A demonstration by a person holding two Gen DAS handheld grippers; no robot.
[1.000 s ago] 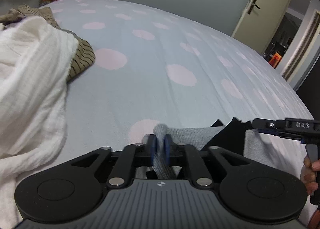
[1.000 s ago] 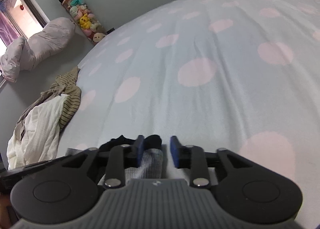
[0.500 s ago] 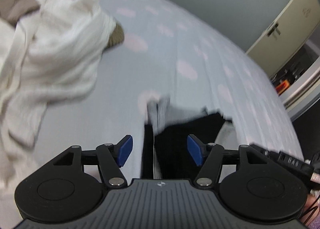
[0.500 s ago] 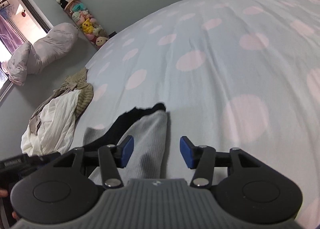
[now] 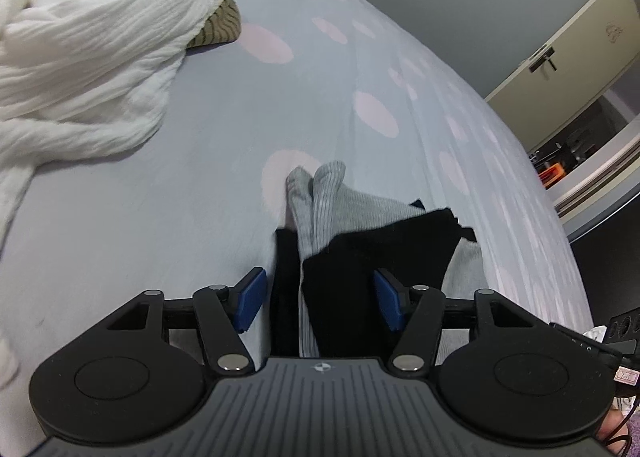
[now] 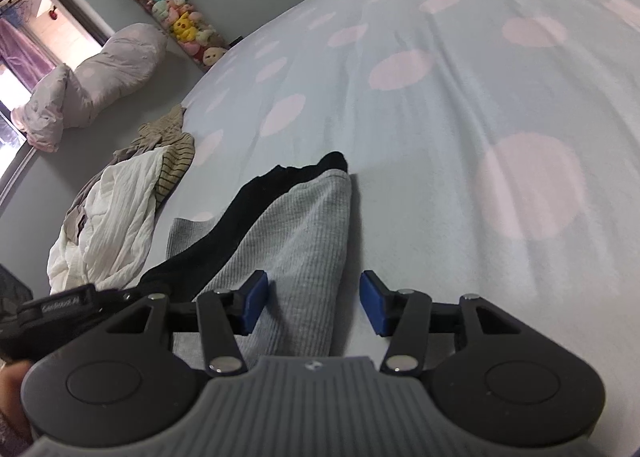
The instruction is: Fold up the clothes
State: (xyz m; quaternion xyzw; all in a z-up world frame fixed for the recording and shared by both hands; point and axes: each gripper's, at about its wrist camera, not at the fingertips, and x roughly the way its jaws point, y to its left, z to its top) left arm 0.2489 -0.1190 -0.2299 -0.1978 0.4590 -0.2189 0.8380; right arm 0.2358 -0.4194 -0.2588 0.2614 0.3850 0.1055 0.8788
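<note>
A grey ribbed garment with a black garment folded into it lies on the dotted bed sheet. My left gripper hovers over its near end; the jaws are closing, the cloth lies between them, and the blue pads stand clear of it. In the right wrist view the same grey garment runs forward, with the black garment along its left side. My right gripper is open above the grey edge, its pads touching nothing.
A crumpled white cloth over a striped olive garment lies far left on the bed. The right wrist view shows that pile, a pillow and a tube of plush toys by the wall. A door stands at right.
Both grippers let go of the garment's corners and opened. The garment now lies flat on the bed, and both grippers have drawn back along it.
</note>
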